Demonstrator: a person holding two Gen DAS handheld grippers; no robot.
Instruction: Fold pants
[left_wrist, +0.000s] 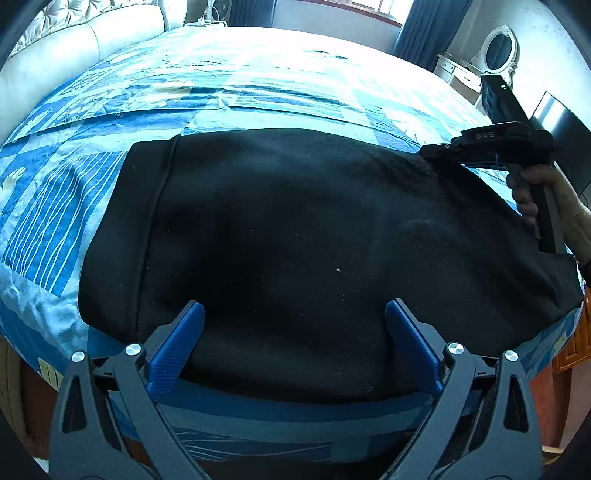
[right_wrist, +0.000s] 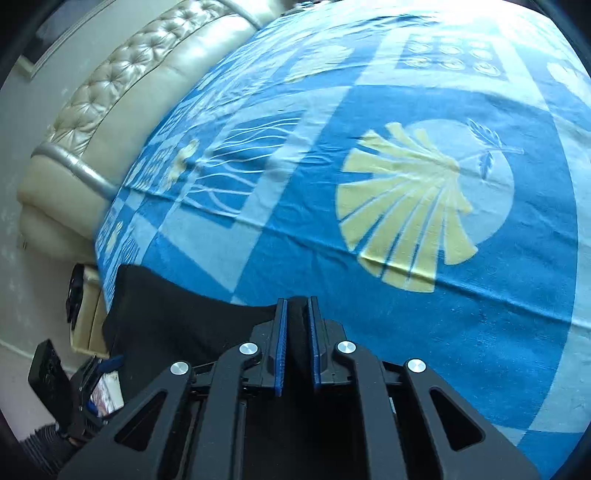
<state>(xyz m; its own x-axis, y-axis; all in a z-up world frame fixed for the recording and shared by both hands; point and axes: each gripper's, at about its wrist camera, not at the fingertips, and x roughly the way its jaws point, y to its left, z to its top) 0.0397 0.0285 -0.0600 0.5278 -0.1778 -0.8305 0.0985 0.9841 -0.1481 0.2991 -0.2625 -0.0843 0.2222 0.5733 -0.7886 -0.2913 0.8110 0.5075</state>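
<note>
My left gripper (left_wrist: 294, 317) is spread over the black pants (left_wrist: 295, 240) at the bed's (left_wrist: 258, 85) near edge; my right gripper (right_wrist: 296, 345) pinches their far edge, the fold hidden.

Beyond the pants (left_wrist: 295, 229) the bedspread (left_wrist: 258, 85) lies bare (headboard (right_wrist: 122, 96) seemingly well apart).

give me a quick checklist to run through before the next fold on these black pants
1. Right tongs grip: ok, blue pads closed on a pinch of the black pants.
2. Left tongs grip: not ok, jaws wide open over the near edge, holding nothing.
3. Pants lying flat: mostly ok, smooth across the middle, lifted only at the right tongs.
4. Space for the fold: ok, the blue patterned bedspread past the pants is bare.
5. Near edge on the bed: cannot tell, it lies close to the bed's front edge.
6. Layers aligned underneath: cannot tell, only the top layer shows.
</note>
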